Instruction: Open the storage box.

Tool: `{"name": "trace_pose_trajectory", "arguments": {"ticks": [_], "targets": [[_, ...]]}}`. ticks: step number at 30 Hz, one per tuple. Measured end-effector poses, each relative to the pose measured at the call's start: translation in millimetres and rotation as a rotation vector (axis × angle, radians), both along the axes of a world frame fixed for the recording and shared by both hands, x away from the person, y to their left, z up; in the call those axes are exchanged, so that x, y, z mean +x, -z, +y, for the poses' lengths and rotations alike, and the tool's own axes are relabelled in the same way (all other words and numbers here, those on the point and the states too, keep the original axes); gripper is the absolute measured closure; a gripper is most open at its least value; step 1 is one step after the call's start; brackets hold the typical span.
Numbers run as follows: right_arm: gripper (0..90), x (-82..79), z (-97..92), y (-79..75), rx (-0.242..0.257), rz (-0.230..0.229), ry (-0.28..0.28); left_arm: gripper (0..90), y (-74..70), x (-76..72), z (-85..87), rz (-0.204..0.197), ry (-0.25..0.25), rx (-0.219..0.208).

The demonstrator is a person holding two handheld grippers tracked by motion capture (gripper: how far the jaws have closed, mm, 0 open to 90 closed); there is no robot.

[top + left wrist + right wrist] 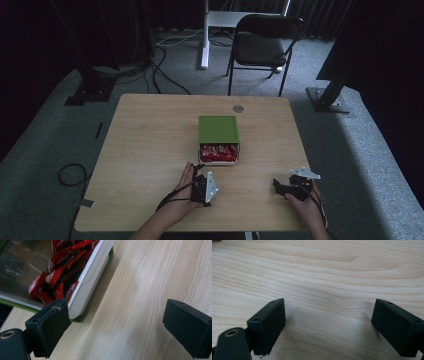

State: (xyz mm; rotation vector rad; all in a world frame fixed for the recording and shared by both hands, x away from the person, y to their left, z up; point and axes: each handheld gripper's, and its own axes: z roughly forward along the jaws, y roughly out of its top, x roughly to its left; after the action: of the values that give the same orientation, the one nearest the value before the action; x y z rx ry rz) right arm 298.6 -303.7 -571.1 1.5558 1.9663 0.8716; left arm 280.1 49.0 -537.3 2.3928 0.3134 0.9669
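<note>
Probably light and crinkly, the red packets point(56, 272) want a pinch; left claw point(120, 325) spread beside the tray point(87, 282), right claw point(332, 325) likewise spread.

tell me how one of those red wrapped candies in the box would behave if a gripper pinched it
Each red candy looks small and foil-wrapped, so probably light and somewhat slippery between the left gripper jaws. The wrappers look crinkled and loosely piled in the white tray, so one may crumple, or drag its neighbours along when lifted.
</note>
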Motion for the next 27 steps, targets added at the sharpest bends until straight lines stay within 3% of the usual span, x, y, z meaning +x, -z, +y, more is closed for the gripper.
{"name": "trace_pose_trajectory", "arguments": {"ticks": [6,12,15,17,23,27], "targets": [[11.7,0.0,0.0,0.0,0.0,0.0,0.0,7.8,2.7,0.1,-5.9,-0.018,0.025,0.019],[11.7,0.0,0.0,0.0,0.0,0.0,0.0,7.9,3.9,1.5,-12.9,-0.086,0.042,0.064],[11.7,0.0,0.0,0.0,0.0,0.0,0.0,8.0,2.1,3.2,-15.2,-0.094,0.045,0.052],[11.8,0.0,0.0,0.0,0.0,0.0,0.0,12.3,1.2,4.1,-16.8,-0.1,0.049,0.057],[11.8,0.0,0.0,0.0,0.0,-0.001,-0.001,13.0,-2.3,3.8,-23.8,-0.1,0.068,0.067],[11.8,-0.1,0.1,0.0,0.0,-0.001,-0.001,14.9,-1.3,7.5,-27.3,-0.108,0.083,0.099]]}}
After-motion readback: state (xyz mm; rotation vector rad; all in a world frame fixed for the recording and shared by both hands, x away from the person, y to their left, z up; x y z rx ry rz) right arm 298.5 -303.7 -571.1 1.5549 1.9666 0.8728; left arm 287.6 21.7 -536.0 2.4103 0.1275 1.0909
